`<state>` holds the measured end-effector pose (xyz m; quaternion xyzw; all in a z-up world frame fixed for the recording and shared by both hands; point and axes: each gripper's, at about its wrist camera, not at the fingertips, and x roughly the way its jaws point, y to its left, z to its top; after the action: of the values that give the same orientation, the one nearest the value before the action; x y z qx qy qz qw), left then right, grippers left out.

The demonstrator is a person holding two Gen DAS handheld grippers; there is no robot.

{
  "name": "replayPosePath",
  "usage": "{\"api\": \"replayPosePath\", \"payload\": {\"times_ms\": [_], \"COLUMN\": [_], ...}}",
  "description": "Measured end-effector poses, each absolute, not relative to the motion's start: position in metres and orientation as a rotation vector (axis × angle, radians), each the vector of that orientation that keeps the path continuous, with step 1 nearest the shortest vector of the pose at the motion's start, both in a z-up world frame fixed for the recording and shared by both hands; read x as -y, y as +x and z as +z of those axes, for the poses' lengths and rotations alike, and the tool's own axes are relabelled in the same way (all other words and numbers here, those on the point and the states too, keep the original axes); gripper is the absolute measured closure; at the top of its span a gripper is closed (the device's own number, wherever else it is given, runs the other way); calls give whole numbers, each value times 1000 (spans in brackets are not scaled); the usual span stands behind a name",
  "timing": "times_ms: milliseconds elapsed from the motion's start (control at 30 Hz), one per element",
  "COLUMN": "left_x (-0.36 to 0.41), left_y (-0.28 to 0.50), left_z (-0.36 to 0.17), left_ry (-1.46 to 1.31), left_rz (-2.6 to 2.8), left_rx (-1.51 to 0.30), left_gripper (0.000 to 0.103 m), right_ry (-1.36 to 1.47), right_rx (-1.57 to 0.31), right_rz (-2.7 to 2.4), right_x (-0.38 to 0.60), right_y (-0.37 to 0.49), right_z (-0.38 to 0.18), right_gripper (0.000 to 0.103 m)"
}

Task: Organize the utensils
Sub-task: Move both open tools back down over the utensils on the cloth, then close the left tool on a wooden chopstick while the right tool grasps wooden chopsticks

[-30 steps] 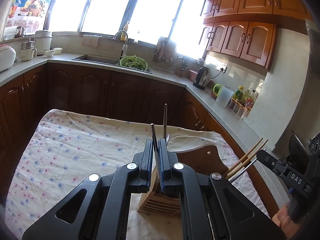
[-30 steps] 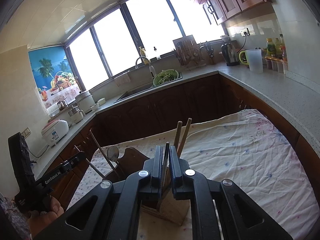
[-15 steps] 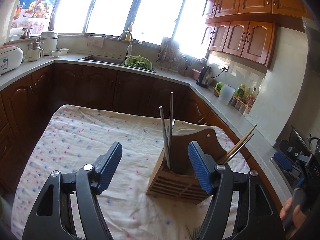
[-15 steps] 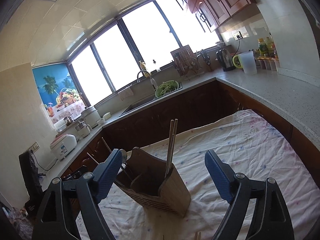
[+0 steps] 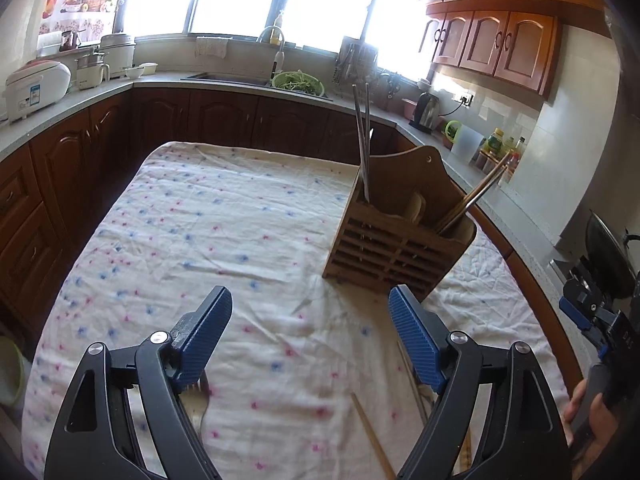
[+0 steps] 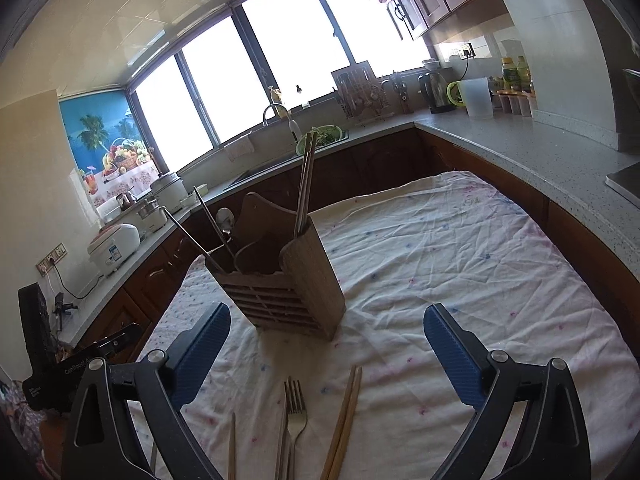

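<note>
On cloth (image 6: pixel 460 240): one fork (image 6: pixel 295 408), one wooden holder (image 6: pixel 288 280)

Upright wooden holder (image 6: pixel 294 288) holds chopsticks (image 6: pixel 305 184); fork (image 6: pixel 295 412) lies flat nearby.

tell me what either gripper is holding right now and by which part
Nothing is held. The left gripper and right gripper are both open, with only tablecloth between their fingers.

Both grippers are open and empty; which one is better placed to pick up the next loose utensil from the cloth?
Right, probably. The fork and wooden chopsticks lie between the open right gripper fingers. In the left gripper view, loose utensils sit mostly hidden under its fingers.
</note>
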<state>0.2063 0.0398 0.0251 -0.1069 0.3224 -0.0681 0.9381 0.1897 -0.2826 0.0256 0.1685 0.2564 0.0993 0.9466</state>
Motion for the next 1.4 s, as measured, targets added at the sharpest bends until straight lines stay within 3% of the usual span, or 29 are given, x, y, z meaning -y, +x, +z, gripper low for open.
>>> {"api": "replayPosePath", "payload": {"times_ms": [833,1033,1100,1267,1400], "left_x": [-6,1,5,13,18], "left_y": [153,158,160,166,171], "left_z": [-27,-31,-34,-42,-47], "left_ry": [-163,-138,-130,-116,-111], "left_rz": [-188,-200,-207,-227,-239], "left_rx": [-814,-836,-846,-885,-912], "left_gripper": [19,20,24,40,49], "right_ry": [322,318,318,309,300], "right_rx": [-620,-644,-662,-706,-735], "right_rz": [182,198,203,212,216], "right_x": [284,281,280,275,271], "right_y": [142,148,152,162,171], "right_z": [-13,-16,-19,-28,-35], "right_gripper": [6,31,46,61,65]}}
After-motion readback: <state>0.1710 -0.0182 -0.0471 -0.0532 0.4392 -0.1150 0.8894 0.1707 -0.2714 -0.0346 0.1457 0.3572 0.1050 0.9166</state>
